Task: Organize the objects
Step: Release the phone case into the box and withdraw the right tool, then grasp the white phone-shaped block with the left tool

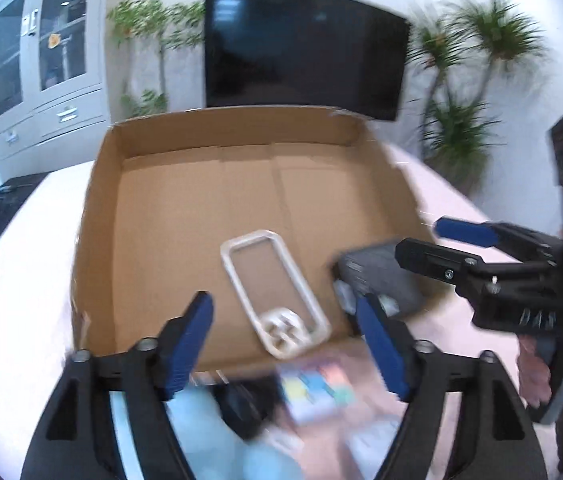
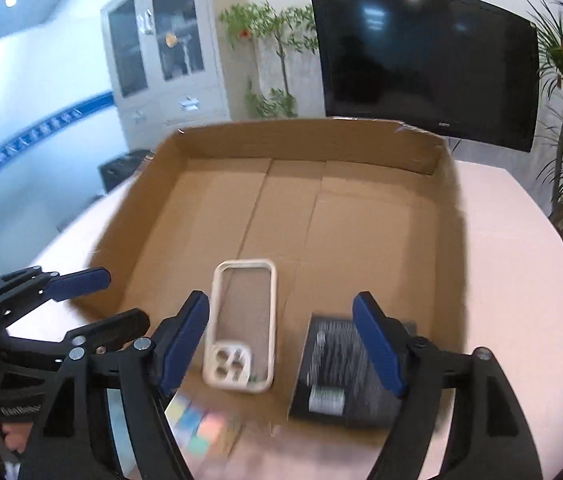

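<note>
A shallow open cardboard box (image 1: 105, 208) (image 2: 447, 240) lies on the pale table. A white phone case (image 1: 273, 292) (image 2: 241, 328) lies flat near the box's front wall. A dark grey box (image 1: 377, 280) (image 2: 333, 376) lies at the front right corner. My left gripper (image 1: 289, 344) is open and empty above the front wall; it shows at the left of the right wrist view (image 2: 121, 300). My right gripper (image 2: 285, 344) is open and empty over the case and dark box; it shows at the right of the left wrist view (image 1: 421, 240).
A pack of coloured sticky notes (image 1: 317, 388) (image 2: 201, 428) and a blurred black item (image 1: 237, 404) lie on the table before the box. A black screen (image 1: 301, 48), a grey cabinet (image 1: 45, 56) and potted plants (image 1: 465, 92) stand behind the table.
</note>
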Tool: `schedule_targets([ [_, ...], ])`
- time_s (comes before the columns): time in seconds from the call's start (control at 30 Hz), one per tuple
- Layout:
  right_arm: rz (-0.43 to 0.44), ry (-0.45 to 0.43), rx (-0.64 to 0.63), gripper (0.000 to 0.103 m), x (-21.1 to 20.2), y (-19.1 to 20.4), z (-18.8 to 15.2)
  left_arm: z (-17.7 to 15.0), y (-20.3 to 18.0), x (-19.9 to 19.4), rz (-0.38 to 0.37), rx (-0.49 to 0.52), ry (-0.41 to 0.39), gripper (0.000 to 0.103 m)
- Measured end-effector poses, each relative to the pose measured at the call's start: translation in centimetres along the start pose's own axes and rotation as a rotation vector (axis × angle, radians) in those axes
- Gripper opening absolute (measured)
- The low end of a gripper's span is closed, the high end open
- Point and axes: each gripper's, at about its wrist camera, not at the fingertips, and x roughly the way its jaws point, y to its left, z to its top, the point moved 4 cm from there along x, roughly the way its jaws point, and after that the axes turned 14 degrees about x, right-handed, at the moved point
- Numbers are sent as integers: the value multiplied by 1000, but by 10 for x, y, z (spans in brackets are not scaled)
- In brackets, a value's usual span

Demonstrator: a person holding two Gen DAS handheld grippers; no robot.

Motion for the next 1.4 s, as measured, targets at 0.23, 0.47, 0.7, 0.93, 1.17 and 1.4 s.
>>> schedule_targets([
  [0.23, 52, 105, 3, 78, -60, -32, -85, -76, -51, -54, -203, -22, -13, 84],
  [0.47, 78, 235, 112, 78, -56, -46, -166, -136, -96, -65, -224, -22, 61, 84],
  [0.7, -44, 226, 10, 78, -24, 1, -205, -155, -84, -68, -204, -125, 83, 84],
  [0.93, -127, 251, -65, 69, 2, 10, -220, -166, -79, -74, -209, -116, 88, 84],
  [1.17, 125, 457, -433, 72, -53, 0, -260, -175, -98, -65, -399, -62, 133, 84],
  [1.4, 20, 386, -229, 78, -79, -36, -259, -183, -127, -38, -472, 12, 208, 84],
])
